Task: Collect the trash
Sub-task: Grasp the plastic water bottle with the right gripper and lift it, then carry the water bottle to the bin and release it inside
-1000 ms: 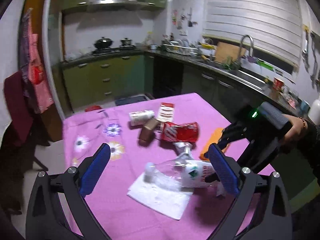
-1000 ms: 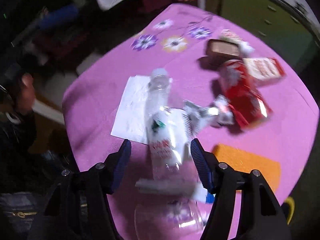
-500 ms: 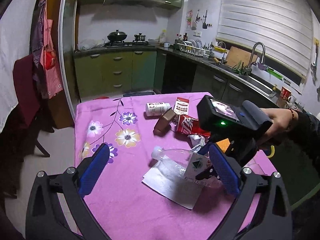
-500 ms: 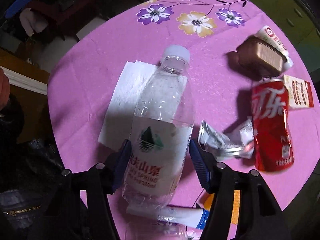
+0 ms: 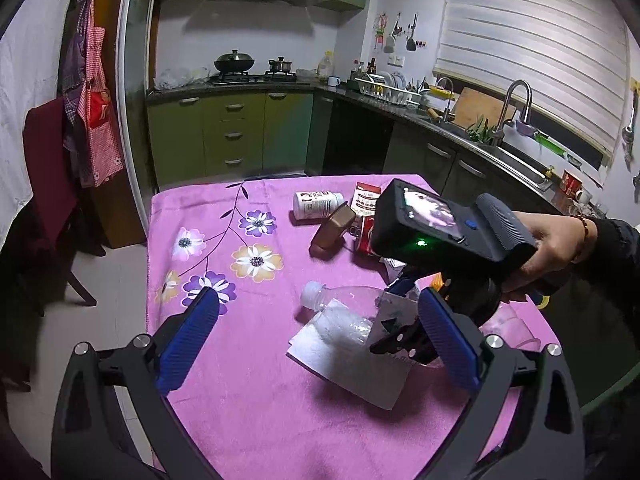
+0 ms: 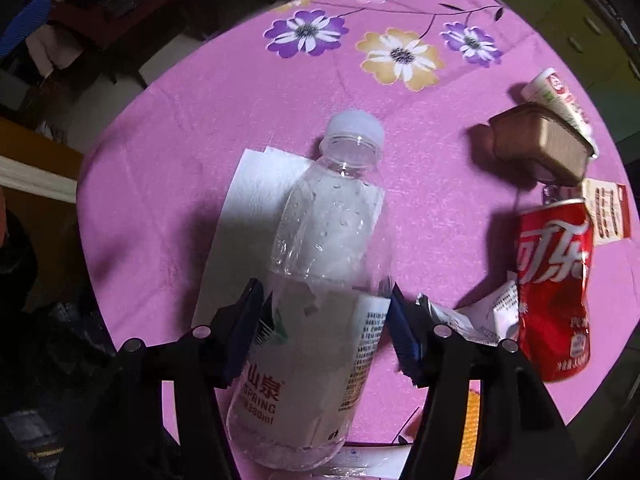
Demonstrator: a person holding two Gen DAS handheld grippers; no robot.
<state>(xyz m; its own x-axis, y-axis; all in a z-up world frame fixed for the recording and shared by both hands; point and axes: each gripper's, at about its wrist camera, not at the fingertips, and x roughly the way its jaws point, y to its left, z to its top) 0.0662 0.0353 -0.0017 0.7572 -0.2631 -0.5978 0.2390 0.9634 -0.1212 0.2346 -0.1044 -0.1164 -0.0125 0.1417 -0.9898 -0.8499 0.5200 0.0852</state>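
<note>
Hovering in the left wrist view, the left gripper (image 5: 320,344) kept its fingers spread and empty at lower centre over the pink-clothed desk (image 5: 224,400), while the right gripper (image 5: 404,320) came straight down on the bottle

From the right wrist view, its fingers were closing across the clear, thin-walled plastic bottle (image 6: 320,280) at centre, lying on a flat white napkin (image 6: 248,216); squeezing gently at the papery label would probably avoid buckling. A dented red can (image 6: 554,288) lay right

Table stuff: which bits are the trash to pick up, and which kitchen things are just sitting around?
Trash to collect: plastic bottle, paper napkin, red can, crumpled wrapper, brown box.
Just lying about: wok, dish rack, apron, tap.
</note>
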